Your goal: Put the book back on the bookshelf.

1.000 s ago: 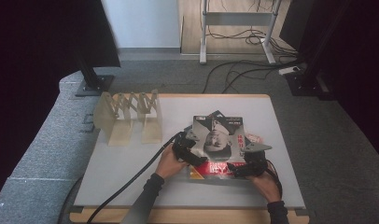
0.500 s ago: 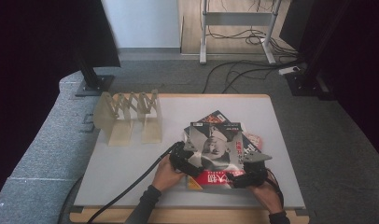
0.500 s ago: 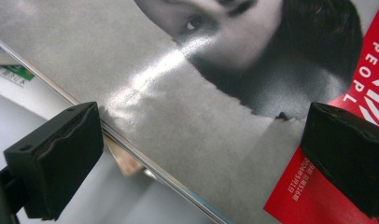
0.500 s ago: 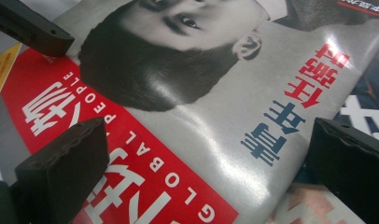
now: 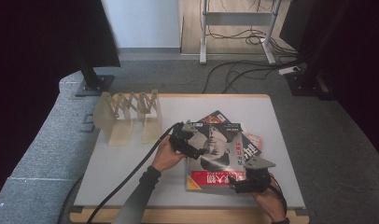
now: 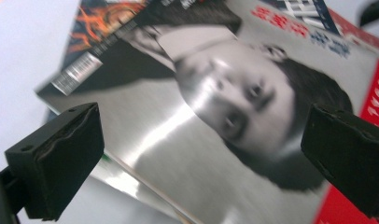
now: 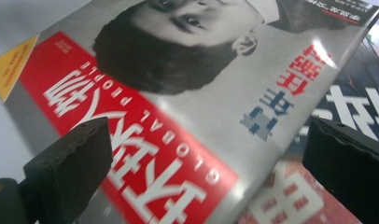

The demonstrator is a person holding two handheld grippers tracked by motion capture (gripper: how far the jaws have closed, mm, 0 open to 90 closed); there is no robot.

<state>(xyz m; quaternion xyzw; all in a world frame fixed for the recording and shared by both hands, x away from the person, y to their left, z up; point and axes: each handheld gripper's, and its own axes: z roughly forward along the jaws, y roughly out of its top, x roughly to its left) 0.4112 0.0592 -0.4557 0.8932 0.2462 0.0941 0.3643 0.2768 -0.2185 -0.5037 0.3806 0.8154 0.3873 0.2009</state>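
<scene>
Top magazine [image 5: 214,156] lies between both grippers, near-right on the table [image 5: 131,163].
Left gripper [image 5: 197,150] at its left edge, right gripper [image 5: 235,183] at the near edge; both jaws apart, probably not gripping; long axis runs near-far.

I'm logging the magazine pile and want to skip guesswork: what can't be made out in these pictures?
- Lower magazines: high view, mostly covered by the top magazine; their number is unclear.
- Small print: left gripper view, blurred.
- Right gripper: high view, its grey plate hides the jaws.
- Wooden rack: too small to count slots.
</scene>
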